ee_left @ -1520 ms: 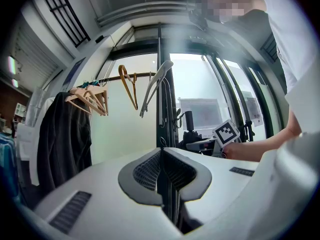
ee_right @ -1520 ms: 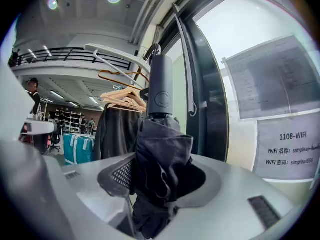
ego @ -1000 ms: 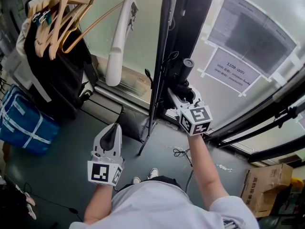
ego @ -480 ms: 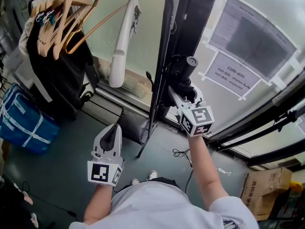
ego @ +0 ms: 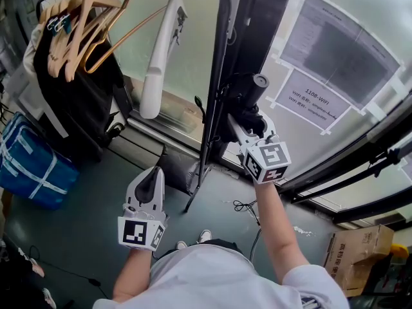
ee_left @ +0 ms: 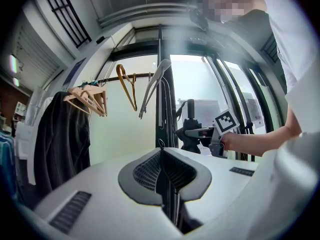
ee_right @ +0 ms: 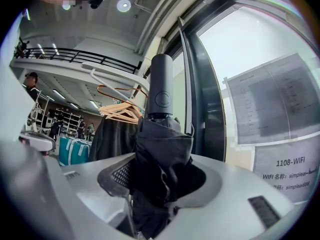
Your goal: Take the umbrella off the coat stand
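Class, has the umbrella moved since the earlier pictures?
Yes, slightly: held in the right gripper, the umbrella has shifted up the picture against the window notice.

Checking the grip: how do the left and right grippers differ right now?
The right gripper is clamped on the folded black umbrella; the left gripper is shut and empty. The right gripper is up by the coat stand; the left gripper hangs lower, apart from it. Both carry marker cubes.

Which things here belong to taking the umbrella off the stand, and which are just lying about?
Belong to the job: umbrella, gripped in the right claw; coat stand.

Lying about: wooden hangers, white hanger, dark coat, blue bag, cardboard box; the left claw, shut and empty.
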`<state>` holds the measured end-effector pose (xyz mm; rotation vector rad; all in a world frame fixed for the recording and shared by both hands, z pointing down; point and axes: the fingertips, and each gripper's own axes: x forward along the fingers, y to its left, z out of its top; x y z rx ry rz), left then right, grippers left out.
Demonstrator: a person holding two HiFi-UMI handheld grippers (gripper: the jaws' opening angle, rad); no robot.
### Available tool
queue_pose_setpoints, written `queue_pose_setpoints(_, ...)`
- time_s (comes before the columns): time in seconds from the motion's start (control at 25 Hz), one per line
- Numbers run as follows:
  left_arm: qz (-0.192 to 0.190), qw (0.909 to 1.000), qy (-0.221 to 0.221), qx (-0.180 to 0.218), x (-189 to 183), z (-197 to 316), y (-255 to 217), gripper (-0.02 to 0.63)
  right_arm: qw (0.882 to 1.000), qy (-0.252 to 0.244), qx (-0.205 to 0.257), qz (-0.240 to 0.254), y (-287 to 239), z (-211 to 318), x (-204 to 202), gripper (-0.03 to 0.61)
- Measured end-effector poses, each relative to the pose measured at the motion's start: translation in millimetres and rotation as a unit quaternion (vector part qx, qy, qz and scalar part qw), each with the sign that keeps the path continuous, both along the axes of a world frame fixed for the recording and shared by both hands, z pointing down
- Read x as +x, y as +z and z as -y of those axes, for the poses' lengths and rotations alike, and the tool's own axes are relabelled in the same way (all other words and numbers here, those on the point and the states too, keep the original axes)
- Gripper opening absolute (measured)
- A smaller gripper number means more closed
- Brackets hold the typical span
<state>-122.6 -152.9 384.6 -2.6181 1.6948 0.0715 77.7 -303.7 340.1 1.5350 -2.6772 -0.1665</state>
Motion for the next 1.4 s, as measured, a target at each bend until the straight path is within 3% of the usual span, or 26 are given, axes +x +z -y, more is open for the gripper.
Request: queue_pose_setpoints(1.4, -0.005, 1.0, 0.003, 0.006, 10, 0, -3, 0.031, 1.0, -0.012, 0.006, 0.017, -19, -5, 9, 0.227)
